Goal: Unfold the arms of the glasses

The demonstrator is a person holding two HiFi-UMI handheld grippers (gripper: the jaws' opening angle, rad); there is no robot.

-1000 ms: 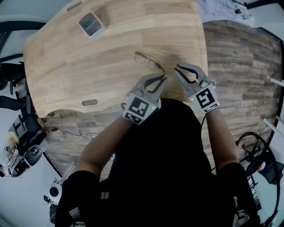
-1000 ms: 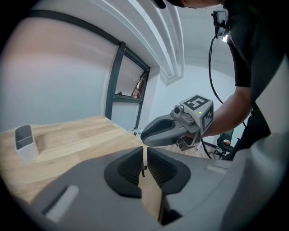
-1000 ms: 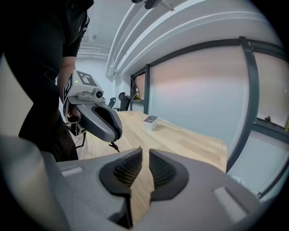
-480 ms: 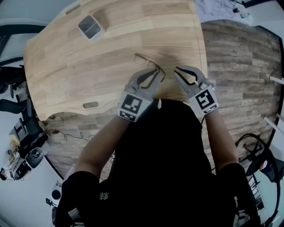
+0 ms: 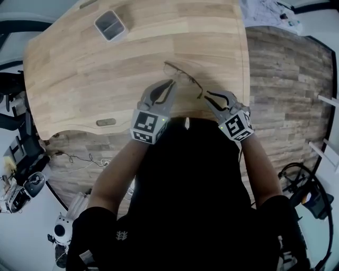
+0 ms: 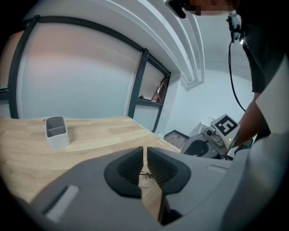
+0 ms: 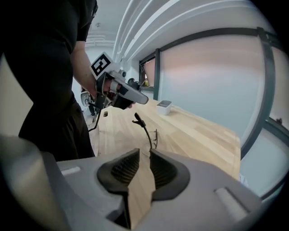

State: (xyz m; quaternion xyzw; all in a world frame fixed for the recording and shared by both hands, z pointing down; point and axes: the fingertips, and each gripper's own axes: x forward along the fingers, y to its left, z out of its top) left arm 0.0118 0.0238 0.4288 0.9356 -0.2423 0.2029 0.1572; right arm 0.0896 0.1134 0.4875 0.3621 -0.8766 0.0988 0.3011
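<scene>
Thin wire-framed glasses (image 5: 180,73) on the pale wooden surface (image 5: 106,69).
My right hand-held gripper (image 5: 206,97) has just been spreading, the glasses' arm between its jaws; my left hand-held gripper (image 5: 171,82) is pressed together.

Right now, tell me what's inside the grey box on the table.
Seen from above, the grey box has two compartments, both apparently empty. Their shadowed bottoms can't be checked fully.

Thin wire-framed glasses (image 6: 144,177) are barely a sliver low centre in the left gripper view, the rest sits behind the grey left gripper (image 6: 145,151). Head view: black shirt (image 5: 185,174) covers the light wooden table's (image 5: 79,63) near edge, white papers (image 5: 265,10) get cropped upper right.
</scene>
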